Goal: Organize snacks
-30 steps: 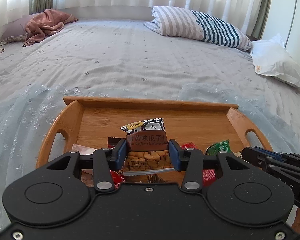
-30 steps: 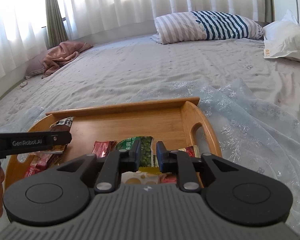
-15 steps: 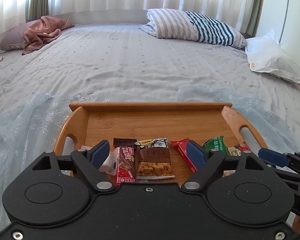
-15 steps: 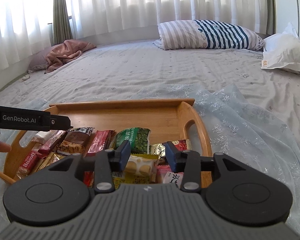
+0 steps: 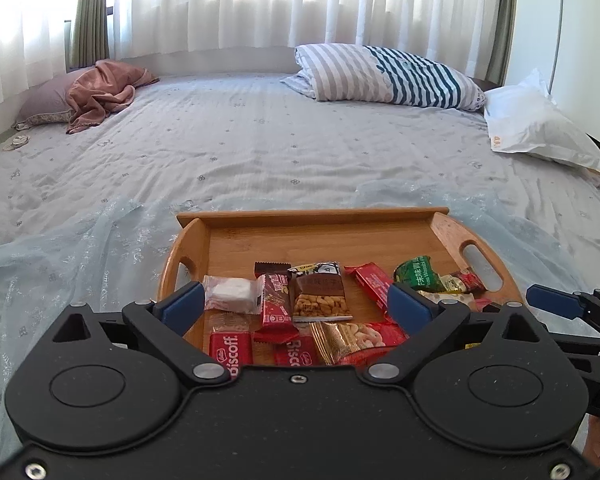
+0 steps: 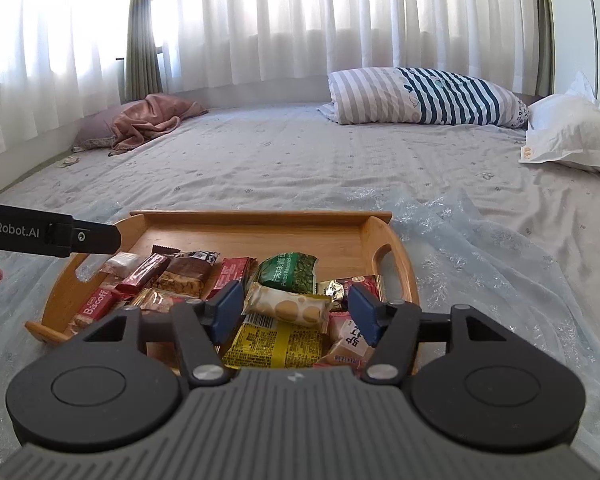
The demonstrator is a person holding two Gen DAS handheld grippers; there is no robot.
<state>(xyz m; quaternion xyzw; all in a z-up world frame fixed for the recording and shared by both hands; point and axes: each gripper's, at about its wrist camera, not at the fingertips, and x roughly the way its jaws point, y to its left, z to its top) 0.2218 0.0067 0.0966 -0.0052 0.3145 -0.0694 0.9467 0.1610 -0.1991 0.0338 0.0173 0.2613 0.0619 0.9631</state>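
Observation:
A wooden tray (image 5: 312,216) (image 6: 260,216) lies on the bed with several snack packets in its near half. A brown nut packet (image 5: 320,294) (image 6: 190,274) lies flat beside a red bar (image 5: 276,300), a white candy (image 5: 230,292), Biscoff packets (image 5: 230,350) and a green pea bag (image 5: 416,276) (image 6: 290,272). My left gripper (image 5: 296,306) is open and empty above the near packets. My right gripper (image 6: 296,310) is open and empty over a cream cookie packet (image 6: 288,306) and a yellow packet (image 6: 274,344).
The tray rests on a pale blue sheer cloth (image 5: 80,248) spread over the grey bedsheet (image 5: 260,136). A striped pillow (image 5: 384,74), a white pillow (image 5: 540,128) and a pink blanket (image 5: 100,94) lie at the far side. Curtains hang behind.
My left gripper opened and released the nut packet, which now lies flat in the tray. My right gripper also opened. Both grippers pulled back and up from the tray.

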